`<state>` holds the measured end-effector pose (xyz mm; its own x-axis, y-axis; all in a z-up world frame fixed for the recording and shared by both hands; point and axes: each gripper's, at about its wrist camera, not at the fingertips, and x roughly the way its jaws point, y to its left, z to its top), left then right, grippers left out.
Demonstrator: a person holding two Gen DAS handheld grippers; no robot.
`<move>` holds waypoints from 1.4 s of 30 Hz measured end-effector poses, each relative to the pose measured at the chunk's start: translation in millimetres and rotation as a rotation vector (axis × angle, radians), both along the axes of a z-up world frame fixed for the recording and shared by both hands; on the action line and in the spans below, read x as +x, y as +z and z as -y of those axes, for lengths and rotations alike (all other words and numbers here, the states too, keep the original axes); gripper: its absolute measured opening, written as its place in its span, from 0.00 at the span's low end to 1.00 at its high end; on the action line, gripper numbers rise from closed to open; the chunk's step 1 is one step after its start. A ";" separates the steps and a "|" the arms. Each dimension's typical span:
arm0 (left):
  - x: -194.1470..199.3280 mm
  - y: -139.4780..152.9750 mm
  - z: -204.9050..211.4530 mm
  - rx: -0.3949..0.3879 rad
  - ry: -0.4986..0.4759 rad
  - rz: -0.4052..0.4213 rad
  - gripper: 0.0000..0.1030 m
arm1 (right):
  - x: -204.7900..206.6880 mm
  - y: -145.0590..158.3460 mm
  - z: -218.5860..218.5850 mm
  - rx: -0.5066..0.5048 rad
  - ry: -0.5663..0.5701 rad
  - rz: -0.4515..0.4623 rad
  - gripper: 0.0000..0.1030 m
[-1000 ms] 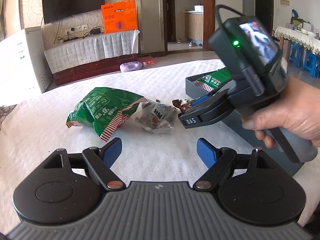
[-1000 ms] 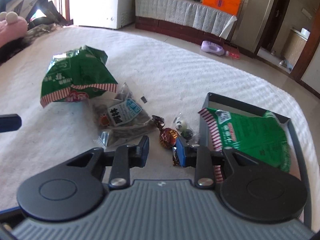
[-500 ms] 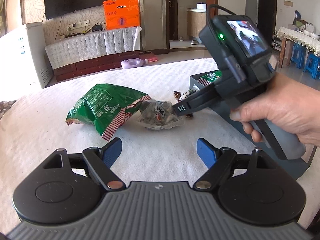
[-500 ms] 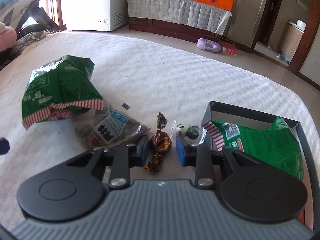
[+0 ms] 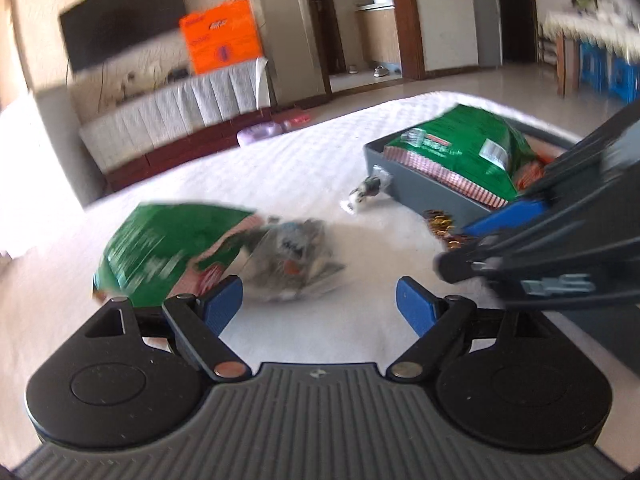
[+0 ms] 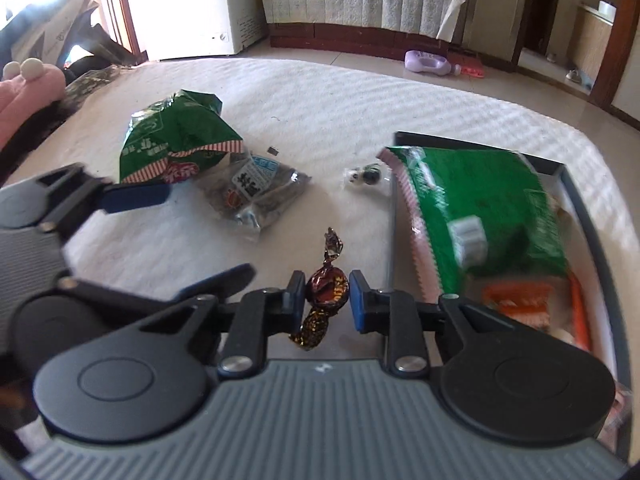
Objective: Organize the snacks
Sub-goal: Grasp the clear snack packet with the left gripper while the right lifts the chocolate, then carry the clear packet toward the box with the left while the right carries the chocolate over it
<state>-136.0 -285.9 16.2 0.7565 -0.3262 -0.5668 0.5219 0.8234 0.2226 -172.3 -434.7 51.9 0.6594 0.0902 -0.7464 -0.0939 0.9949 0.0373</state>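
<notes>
Right wrist view showed the right claw nearly closed on a round, brown foil-wrapped candy, its jaws having just narrowed onto it, lifted off the white quilted surface. Directly right of the claw lay the dark grey tray holding a green snack bag. Done well, the carry would clear the tray wall before release. The left claw stood wide, holding nothing.
</notes>
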 end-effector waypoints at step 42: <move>20.4 0.9 16.1 -0.151 0.167 -0.029 0.67 | -95.5 44.3 27.5 0.153 -0.013 0.195 0.25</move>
